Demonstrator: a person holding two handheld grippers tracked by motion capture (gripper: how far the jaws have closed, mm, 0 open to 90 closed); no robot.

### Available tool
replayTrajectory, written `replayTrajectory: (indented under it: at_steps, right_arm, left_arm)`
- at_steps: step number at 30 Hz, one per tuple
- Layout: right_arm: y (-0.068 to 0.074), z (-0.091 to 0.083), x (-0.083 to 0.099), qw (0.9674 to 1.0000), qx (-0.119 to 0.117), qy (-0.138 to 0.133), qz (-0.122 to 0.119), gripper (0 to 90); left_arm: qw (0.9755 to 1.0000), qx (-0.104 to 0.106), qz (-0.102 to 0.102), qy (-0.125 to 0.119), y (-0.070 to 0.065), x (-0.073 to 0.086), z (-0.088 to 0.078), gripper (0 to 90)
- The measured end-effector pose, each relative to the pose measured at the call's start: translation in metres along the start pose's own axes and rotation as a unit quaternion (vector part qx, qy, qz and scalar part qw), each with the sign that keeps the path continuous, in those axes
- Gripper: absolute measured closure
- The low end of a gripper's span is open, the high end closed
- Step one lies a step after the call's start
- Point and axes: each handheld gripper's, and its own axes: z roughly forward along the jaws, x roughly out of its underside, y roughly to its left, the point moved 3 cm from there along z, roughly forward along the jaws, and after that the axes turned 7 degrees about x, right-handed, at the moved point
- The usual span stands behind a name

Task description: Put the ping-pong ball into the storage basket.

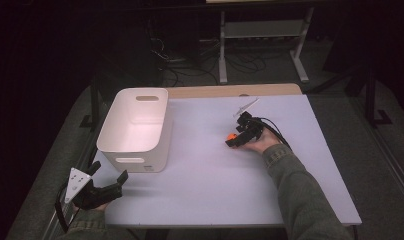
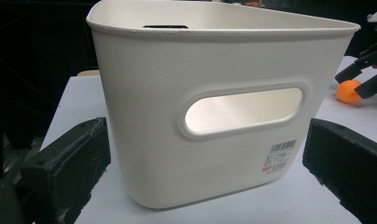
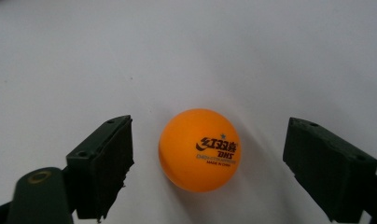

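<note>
In the high view the orange ball [image 1: 231, 136] is mostly hidden by the right claw [image 1: 233, 139], so any contact cannot be judged there. The white bin [image 2: 214, 107] hides the tabletop [image 2: 74, 102] behind it, and its label's print is too small to read.

Black grippers [image 1: 236, 139], olive-green sleeves [image 1: 300, 195]

Looks like a lab or test room: a plain white bench [image 1: 215, 170] under a dim grey floor, and beyond the bench a metal-framed stand [image 1: 262, 37] with loose cables [image 1: 190, 62] tangled, probably from equipment.
</note>
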Motion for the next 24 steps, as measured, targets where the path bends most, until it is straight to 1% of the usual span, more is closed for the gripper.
replayTrajectory:
  at_steps: [2, 3, 4, 5, 6, 8, 11, 12, 15, 17, 24]
  right_arm:
    - [0.0, 0.001, 0.0, 1.0, -0.003, 0.004, -0.001, 17.6]
    - [0.0, 0.004, 0.001, 0.9999, -0.002, 0.01, -0.003, 21.1]
    - [0.0, 0.004, 0.001, 0.9999, -0.002, 0.01, -0.003, 21.1]
    - [0.001, 0.006, 0.001, 0.9999, -0.004, 0.012, -0.004, 26.8]
    - [0.001, 0.006, 0.001, 0.9999, -0.004, 0.013, -0.006, 28.5]
    - [0.002, 0.007, 0.002, 0.9998, -0.008, 0.014, -0.008, 36.2]
    - [0.002, 0.008, 0.002, 0.9998, -0.008, 0.013, -0.009, 47.3]
    - [0.002, 0.007, 0.002, 0.9998, -0.011, 0.012, -0.01, 49.2]
    - [0.003, 0.007, 0.001, 0.9998, -0.009, 0.013, -0.013, 49.6]
    - [0.004, 0.004, 0.001, 0.9997, -0.008, 0.009, -0.02, 49.7]
    - [0.004, -0.004, -0.001, 0.9998, -0.01, 0.004, -0.016, 49.8]
  left_arm:
    - [1.0, 0.0, 0.0, 0.0, 0.0, 0.0, 0.0, 0.3]
    - [1.0, 0.001, 0.0, 0.0, 0.0, 0.0, 0.0, 0.2]
    - [1.0, 0.001, 0.0, 0.0, 0.0, 0.0, 0.0, 0.3]
    - [1.0, 0.001, 0.0, 0.0, 0.0, 0.0, 0.0, 0.3]
    - [1.0, 0.001, 0.0, 0.0, 0.0, 0.0, 0.0, 0.2]
    - [1.0, 0.001, -0.001, -0.001, 0.0, 0.0, 0.0, 0.2]
    - [1.0, 0.002, -0.001, 0.0, 0.0, 0.0, 0.0, 0.2]
    - [1.0, 0.003, -0.001, 0.0, 0.0, 0.0, 0.0, 0.2]
    - [1.0, 0.003, -0.001, 0.0, 0.0, 0.0, 0.0, 0.2]
    - [1.0, 0.003, -0.001, 0.0, 0.0, 0.0, 0.0, 0.2]
    - [1.0, 0.004, -0.001, 0.001, 0.0, 0.0, 0.001, 0.2]
